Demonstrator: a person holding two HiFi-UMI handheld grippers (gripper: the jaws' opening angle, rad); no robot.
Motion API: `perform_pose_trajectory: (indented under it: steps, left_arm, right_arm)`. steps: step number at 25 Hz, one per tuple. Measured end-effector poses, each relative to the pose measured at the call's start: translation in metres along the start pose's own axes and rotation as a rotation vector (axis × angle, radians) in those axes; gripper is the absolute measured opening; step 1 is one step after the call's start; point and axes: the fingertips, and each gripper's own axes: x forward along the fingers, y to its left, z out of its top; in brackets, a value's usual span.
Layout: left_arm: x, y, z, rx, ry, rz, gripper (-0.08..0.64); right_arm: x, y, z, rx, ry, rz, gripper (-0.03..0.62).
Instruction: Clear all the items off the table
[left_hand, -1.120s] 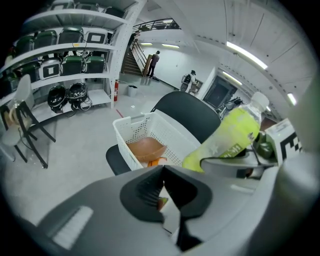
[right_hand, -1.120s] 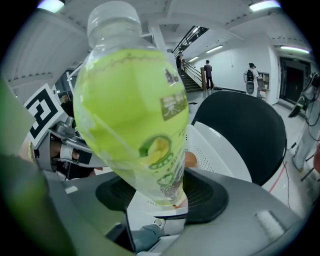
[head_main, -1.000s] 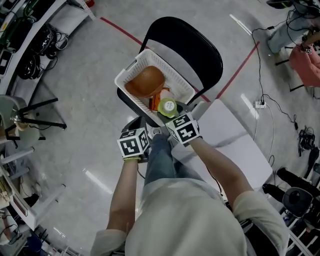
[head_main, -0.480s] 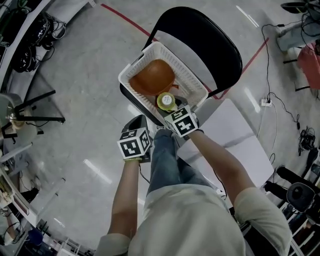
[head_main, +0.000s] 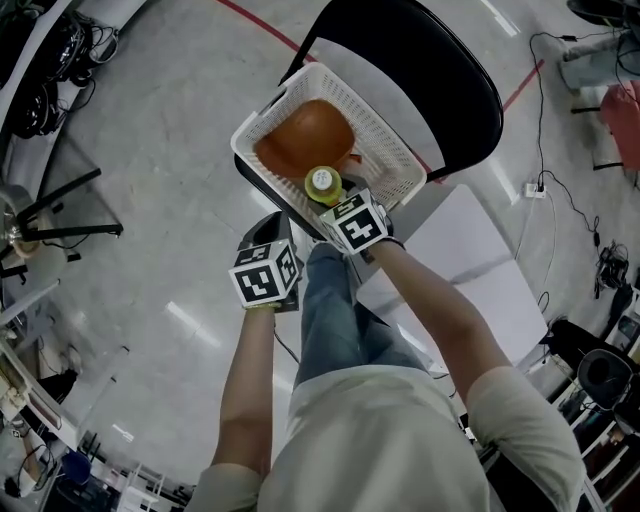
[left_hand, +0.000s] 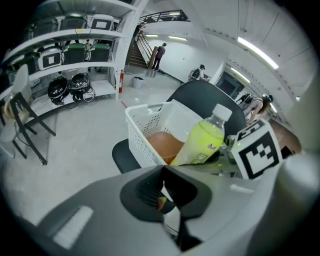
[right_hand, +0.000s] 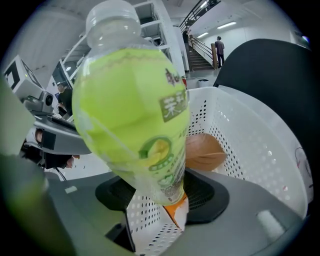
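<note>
Green bottle (head_main: 322, 184), gripped near its base by my right tongs (head_main: 336, 201) with jaws wide around it, hangs over the near rim of the white basket (head_main: 388, 150) on the chair (head_main: 450, 90), ready to go in beside the brown bowl (head_main: 305, 140), while my left tongs (left_hand: 165, 191) wait pinched shut, empty.

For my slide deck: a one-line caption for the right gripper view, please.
Right gripper holds a green drink bottle before a white basket with a brown bowl inside.

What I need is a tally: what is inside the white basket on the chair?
A brown bowl lies in the basket; the right tool holds a green bottle over its near edge. Anything beneath the bowl or bottle is covered.
</note>
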Motion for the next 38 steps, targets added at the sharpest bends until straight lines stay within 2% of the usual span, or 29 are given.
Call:
perform_pose_trajectory:
  steps: [4,10,12,13,17,38]
  left_arm:
    - [-0.001,0.001,0.007,-0.003,0.006,-0.009,0.008]
    - [0.000,0.000,-0.002,-0.016,0.002,-0.012,0.009]
    - [-0.001,0.000,-0.003,-0.023,0.000,-0.013,0.009]
    - [-0.001,0.000,-0.003,-0.026,0.000,-0.013,0.009]
    - [-0.004,-0.002,-0.006,-0.033,-0.003,-0.011,0.009]
    - [-0.025,-0.028,-0.017,-0.053,-0.030,-0.016,0.009]
  right_arm:
    - [0.001,0.002,0.005,-0.003,0.025,0.011,0.295]
    - [0.005,0.000,-0.013,0.027,0.043,-0.002,0.310]
    - [0.001,0.004,-0.009,0.026,0.016,0.010,0.338]
    - [0.000,0.007,-0.006,0.020,0.001,0.019,0.376]
    - [-0.004,0.011,-0.002,-0.012,-0.014,0.010,0.350]
    - [-0.050,0.016,-0.007,0.012,-0.063,-0.029,0.333]
